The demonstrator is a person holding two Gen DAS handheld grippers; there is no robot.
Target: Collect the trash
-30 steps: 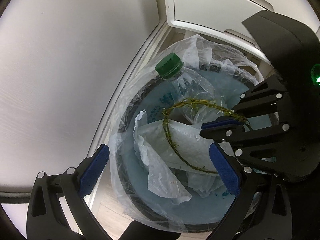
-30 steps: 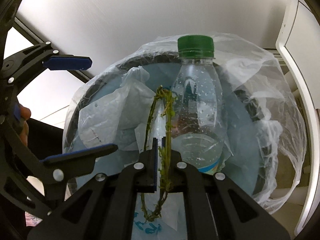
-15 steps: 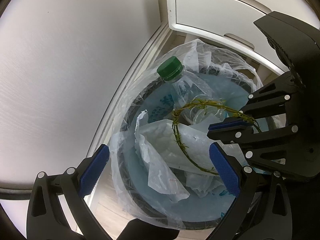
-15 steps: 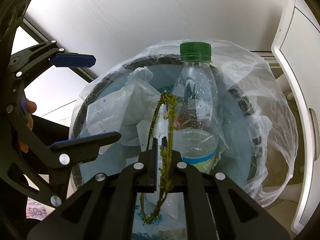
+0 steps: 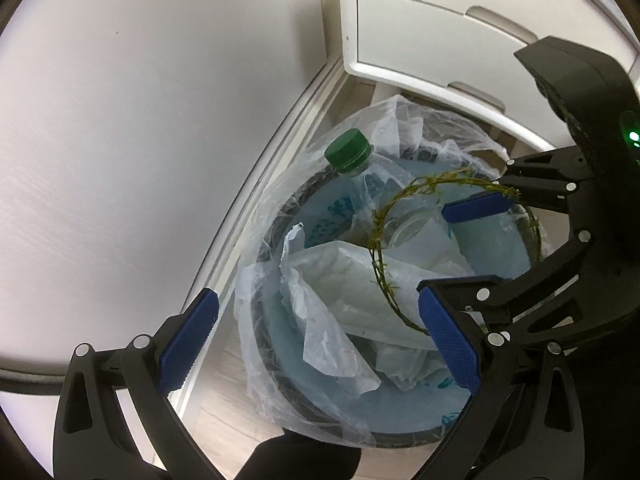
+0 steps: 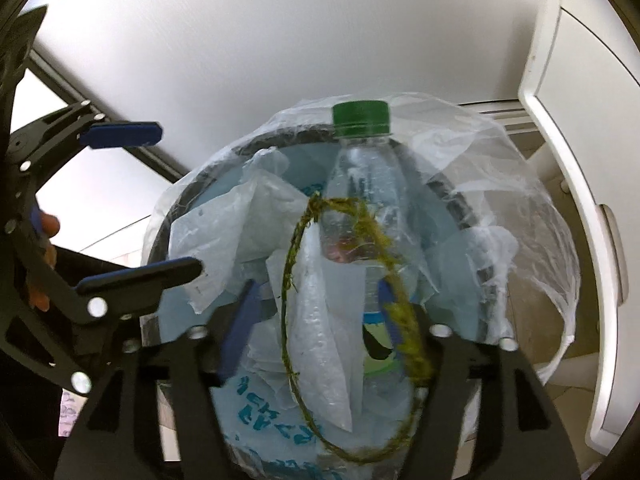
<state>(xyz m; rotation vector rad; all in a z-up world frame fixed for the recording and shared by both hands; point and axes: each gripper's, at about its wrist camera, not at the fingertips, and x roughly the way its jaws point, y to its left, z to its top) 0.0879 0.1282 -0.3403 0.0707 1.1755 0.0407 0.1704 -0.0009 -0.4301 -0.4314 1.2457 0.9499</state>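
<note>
Right claw (image 6: 316, 316) newly opening around green twig ring (image 6: 320, 264) above bin (image 5: 400, 436).

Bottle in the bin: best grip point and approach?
Judging by its pose, grip the bottle at the neck just under the green cap, coming from above. It stands nearly upright against the bin rim with only the cap end exposed; bags and the twig ring cover its lower body.
</note>
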